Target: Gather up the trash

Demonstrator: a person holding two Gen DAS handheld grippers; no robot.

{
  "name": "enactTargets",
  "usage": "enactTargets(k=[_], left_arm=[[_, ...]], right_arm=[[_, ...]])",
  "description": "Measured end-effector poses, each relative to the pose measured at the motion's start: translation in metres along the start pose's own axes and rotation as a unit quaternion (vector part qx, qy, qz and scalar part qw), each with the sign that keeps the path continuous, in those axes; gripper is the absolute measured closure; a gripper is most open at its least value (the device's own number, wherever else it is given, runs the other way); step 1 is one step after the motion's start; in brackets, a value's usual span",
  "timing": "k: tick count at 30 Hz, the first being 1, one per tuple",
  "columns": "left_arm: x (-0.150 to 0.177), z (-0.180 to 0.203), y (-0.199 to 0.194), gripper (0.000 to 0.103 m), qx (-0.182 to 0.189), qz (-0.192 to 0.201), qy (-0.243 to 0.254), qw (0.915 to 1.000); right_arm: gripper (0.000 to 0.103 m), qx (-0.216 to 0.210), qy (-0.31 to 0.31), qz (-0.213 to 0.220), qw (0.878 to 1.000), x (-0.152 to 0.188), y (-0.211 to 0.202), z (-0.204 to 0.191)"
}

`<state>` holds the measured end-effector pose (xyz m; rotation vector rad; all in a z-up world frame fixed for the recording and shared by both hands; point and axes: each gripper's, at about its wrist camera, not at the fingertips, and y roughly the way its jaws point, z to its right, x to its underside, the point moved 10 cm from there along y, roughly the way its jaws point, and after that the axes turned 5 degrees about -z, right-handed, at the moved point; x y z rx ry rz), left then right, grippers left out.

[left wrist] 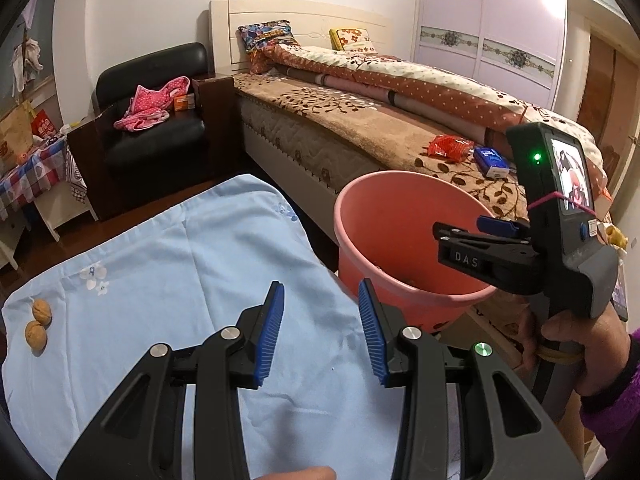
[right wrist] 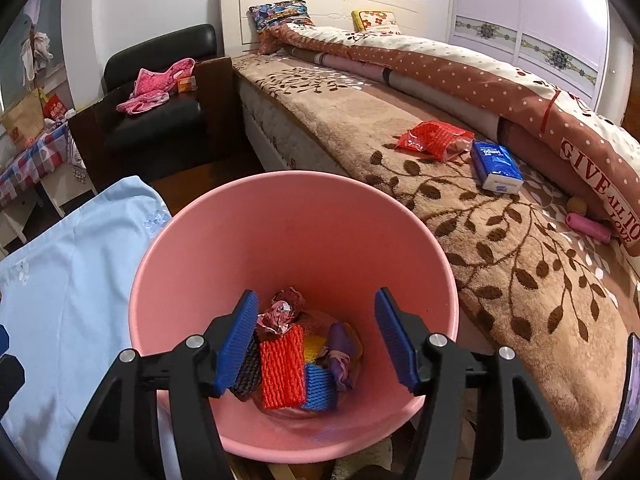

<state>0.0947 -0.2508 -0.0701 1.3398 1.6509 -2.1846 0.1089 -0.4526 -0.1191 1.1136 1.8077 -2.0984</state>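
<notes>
Now, at the far left of the left wrist view, two walnuts (left wrist: 38, 322) lie on the blue-clothed table (left wrist: 160, 260), left of the left gripper (left wrist: 322, 328), whose fingers stand half open and empty. The right gripper (right wrist: 318, 336), fingers wide and empty, hangs over the pink bin (right wrist: 192, 248) holding the trash (right wrist: 298, 354). The walnuts, possibly trash, lie nearer the left hand.

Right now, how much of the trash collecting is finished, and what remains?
Done: several foam nets and crumpled wrappers lie in the pink bucket. In hand: nothing; the right gripper hangs open over the bucket, and the left gripper is open and empty. Possibly left: two walnuts on the blue cloth, a red bag on the bed.
</notes>
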Motion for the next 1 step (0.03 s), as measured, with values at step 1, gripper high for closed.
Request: enactTargets(k=[1], left_arm=[[0.0004,-0.0001,0.0,0.064,0.002,-0.001,0.0,1.0]], right_arm=[[0.043,0.001,0.0,0.0,1.0,0.0005,-0.0004,0.0]])
